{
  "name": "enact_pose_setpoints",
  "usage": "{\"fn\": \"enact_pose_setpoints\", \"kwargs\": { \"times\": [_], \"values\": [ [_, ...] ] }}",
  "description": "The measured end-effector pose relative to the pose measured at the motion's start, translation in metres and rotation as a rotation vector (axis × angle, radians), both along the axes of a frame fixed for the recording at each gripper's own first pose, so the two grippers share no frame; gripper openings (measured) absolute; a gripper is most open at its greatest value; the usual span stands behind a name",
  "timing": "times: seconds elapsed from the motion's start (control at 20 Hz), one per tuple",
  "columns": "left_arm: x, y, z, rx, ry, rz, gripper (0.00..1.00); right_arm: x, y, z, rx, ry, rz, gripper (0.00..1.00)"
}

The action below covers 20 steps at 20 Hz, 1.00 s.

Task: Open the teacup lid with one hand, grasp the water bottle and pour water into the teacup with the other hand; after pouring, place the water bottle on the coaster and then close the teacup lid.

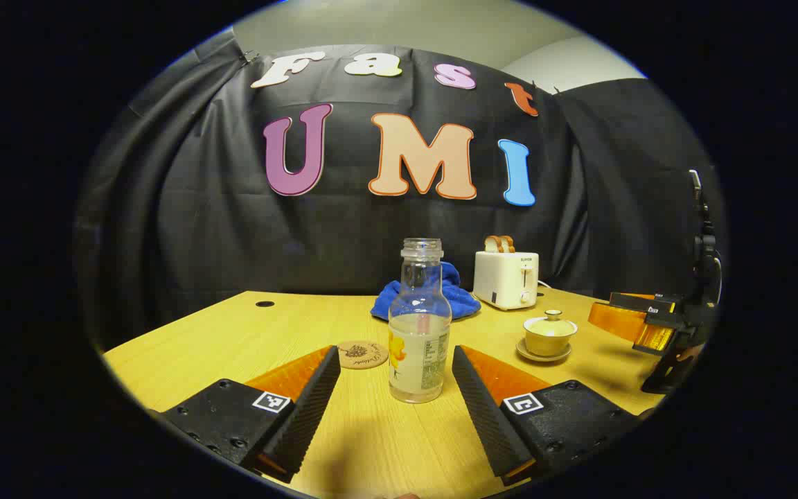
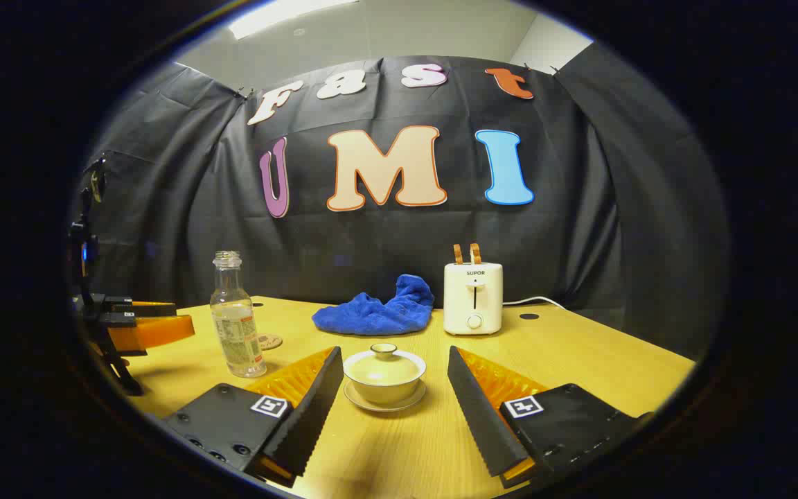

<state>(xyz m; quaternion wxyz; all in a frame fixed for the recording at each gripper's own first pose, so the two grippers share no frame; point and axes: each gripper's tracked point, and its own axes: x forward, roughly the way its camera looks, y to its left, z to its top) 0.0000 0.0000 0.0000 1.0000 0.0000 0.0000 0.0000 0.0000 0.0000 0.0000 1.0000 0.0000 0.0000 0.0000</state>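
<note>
Fingers of my left gripper (image 1: 396, 384) are standing wide apart, gripping nothing, low over the wooden surface (image 1: 219, 346). The water bottle (image 1: 419, 322) is standing upright and uncapped just ahead of the gap between them, touching neither finger, with clear liquid filling roughly its lower half. Just to its left, a little farther back, the round coaster (image 1: 363, 354) is lying flat with nothing on it. Off to the right the teacup (image 1: 549, 335) is sitting on its saucer (image 1: 543, 355) with the lid (image 1: 551, 322) on, and beyond it my right gripper (image 1: 638, 326) is showing at the edge of the left gripper view.

My right gripper (image 2: 393, 388) is likewise spread open and holding nothing. In the right gripper view the teacup (image 2: 384, 378) is resting between the two fingertips, clear of both, its lid (image 2: 383, 360) closed and its saucer (image 2: 385, 403) under it. The water bottle (image 2: 235, 315) is standing well to the left, with the coaster (image 2: 269, 341) just behind it and my left gripper (image 2: 139, 326) hovering near the edge.

Farther back, a crumpled blue cloth (image 2: 378, 308) is lying on the surface, and a white toaster (image 2: 472, 298) is standing beside it with two slices sticking up.
</note>
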Motion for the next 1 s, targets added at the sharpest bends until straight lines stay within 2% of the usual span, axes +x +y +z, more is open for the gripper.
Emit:
{"fn": "enact_pose_setpoints", "kwargs": {
  "times": [0.05, 0.3, 0.65, 0.8, 1.0],
  "values": [
    [-0.0002, 0.0001, 0.0018, -0.002, -0.01, 0.003, 0.95, -0.001, -0.0007, 0.0006, -0.001, 0.001, -0.004, 0.96],
    [0.0001, 0.0033, 0.0028, -0.01, -0.026, 0.028, 0.95, -0.0013, -0.0004, 0.0009, 0.0, 0.003, -0.01, 0.94],
    [-0.0015, 0.0054, 0.0055, 0.034, -0.048, 0.055, 0.95, 0.0003, 0.0002, 0.0028, 0.0, 0.004, -0.014, 0.96],
    [-0.0007, 0.0058, 0.0053, 0.035, -0.047, 0.059, 0.96, 0.0008, 0.0006, 0.0018, 0.001, 0.006, -0.01, 0.94],
    [-0.0021, 0.0066, 0.0058, 0.035, -0.044, 0.065, 0.95, 0.0061, 0.0032, 0.0014, 0.002, 0.01, 0.015, 0.96]
  ]
}}
